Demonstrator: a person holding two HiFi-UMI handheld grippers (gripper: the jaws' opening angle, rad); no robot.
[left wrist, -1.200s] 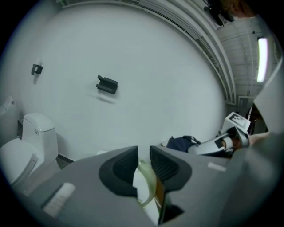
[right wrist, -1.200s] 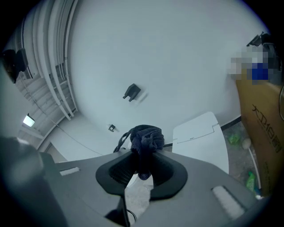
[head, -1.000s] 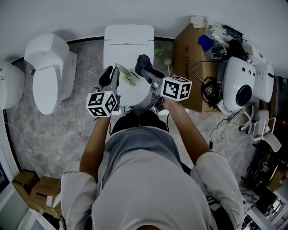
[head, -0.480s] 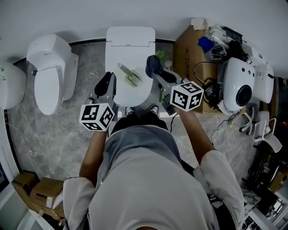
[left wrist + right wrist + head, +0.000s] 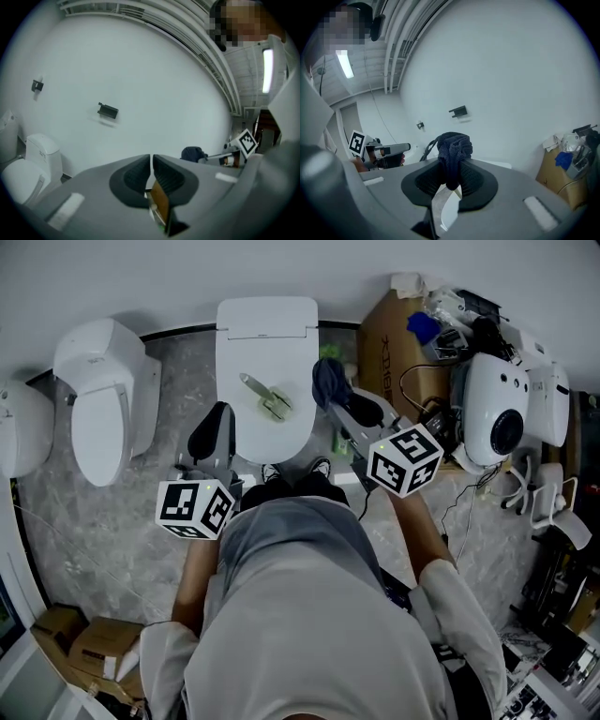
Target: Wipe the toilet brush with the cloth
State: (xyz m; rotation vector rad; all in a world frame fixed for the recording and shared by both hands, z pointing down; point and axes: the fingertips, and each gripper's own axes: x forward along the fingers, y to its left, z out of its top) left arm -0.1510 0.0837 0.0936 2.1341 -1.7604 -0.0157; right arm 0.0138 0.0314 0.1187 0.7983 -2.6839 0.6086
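R gripper (image 5: 450,177) fingers clamp the dark cloth (image 5: 453,149); the wad pokes past the tips, prob. as a wiping pad. L gripper (image 5: 151,174) fingers nearly touching, nothing btwn. Toilet brush (image 5: 266,397) lies mid toilet lid (image 5: 272,338), free; cloth hangs nr the lid's right edge.

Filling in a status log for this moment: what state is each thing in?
left gripper: shut, empty.
right gripper: shut on the cloth.
cloth: bunched, clamped between the jaws.
toilet brush: lying unheld on the toilet lid.
toilet lid: down.
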